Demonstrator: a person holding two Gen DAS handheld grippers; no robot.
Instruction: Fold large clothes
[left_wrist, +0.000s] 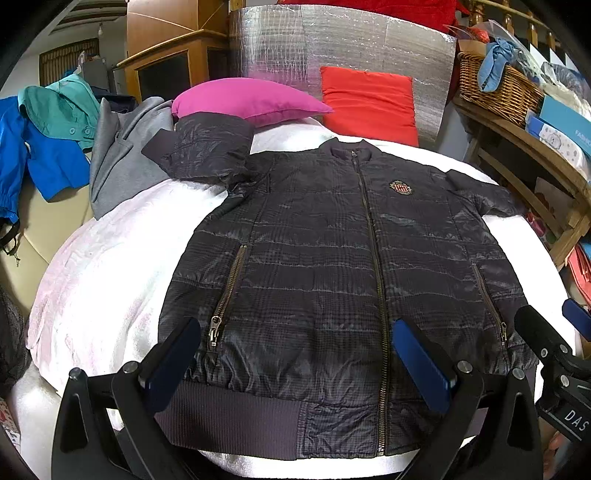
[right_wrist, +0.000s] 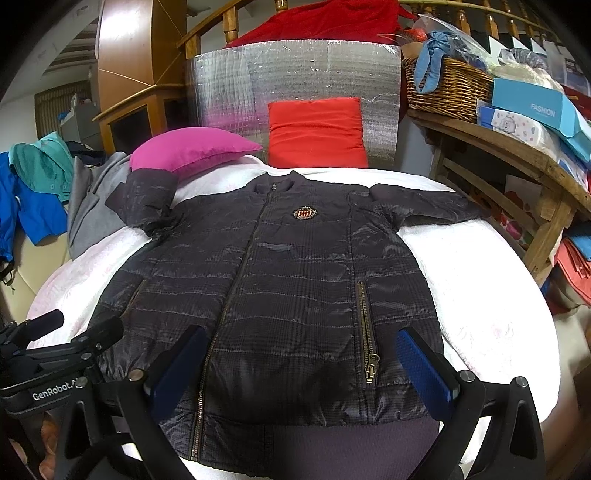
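Observation:
A dark quilted jacket lies face up and zipped on a white sheet, collar away from me and ribbed hem toward me. Its left sleeve is folded up against a pink cushion; the right sleeve stretches out sideways. My left gripper hovers open over the hem's left half, nothing between its blue pads. My right gripper hovers open above the hem's right half, also empty. Each gripper shows at the edge of the other's view.
A pink cushion and a red cushion lean at the back against a silver foil panel. A grey garment and blue and green clothes lie at the left. A wooden shelf with a wicker basket and boxes stands right.

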